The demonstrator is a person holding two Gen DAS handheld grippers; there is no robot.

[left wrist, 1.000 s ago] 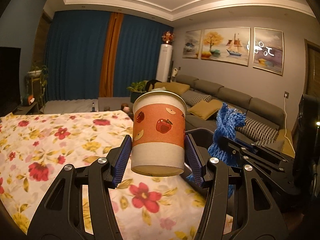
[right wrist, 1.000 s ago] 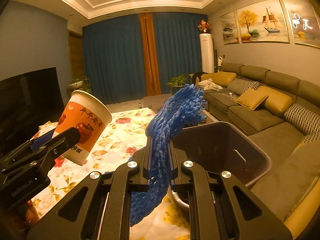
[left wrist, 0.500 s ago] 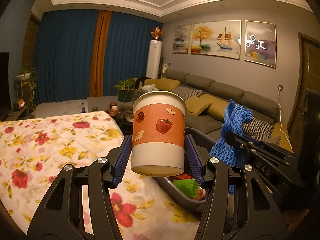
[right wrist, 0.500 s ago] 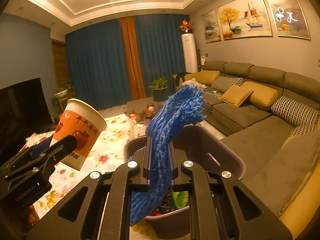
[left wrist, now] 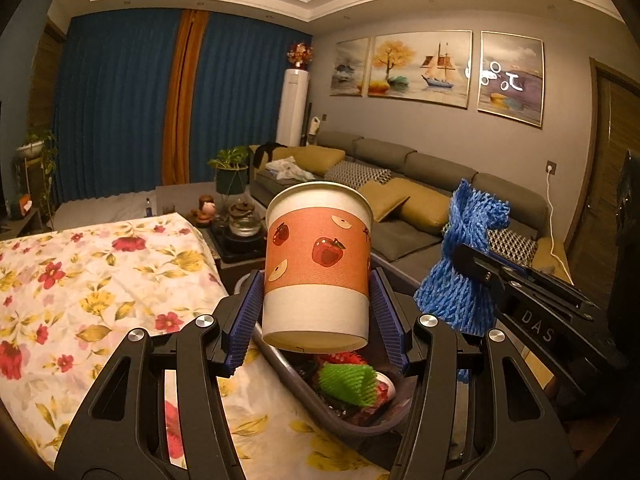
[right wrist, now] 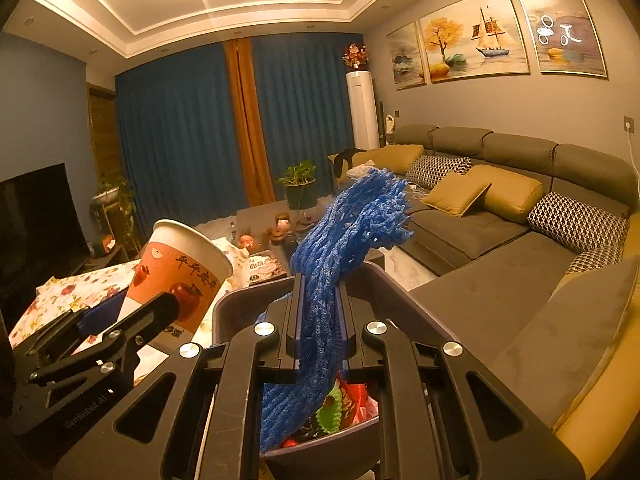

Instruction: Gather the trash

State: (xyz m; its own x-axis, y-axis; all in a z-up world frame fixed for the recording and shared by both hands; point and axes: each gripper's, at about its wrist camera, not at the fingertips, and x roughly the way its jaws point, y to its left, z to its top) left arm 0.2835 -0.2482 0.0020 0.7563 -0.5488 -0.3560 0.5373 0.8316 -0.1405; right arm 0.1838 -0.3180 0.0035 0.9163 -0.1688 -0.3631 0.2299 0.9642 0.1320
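Waxy paper cup [left wrist: 316,268], blue foam netting [right wrist: 344,264] — both clamped over bin [right wrist: 384,280].

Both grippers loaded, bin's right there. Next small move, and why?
Probably open the right gripper first. It pinches the blue foam net above the dark plastic bin, and the net's lower end already hangs inside over the wrappers. The left gripper's apple-print paper cup sits nearer the bin's table-side rim, so it likely needs a small shift further over.
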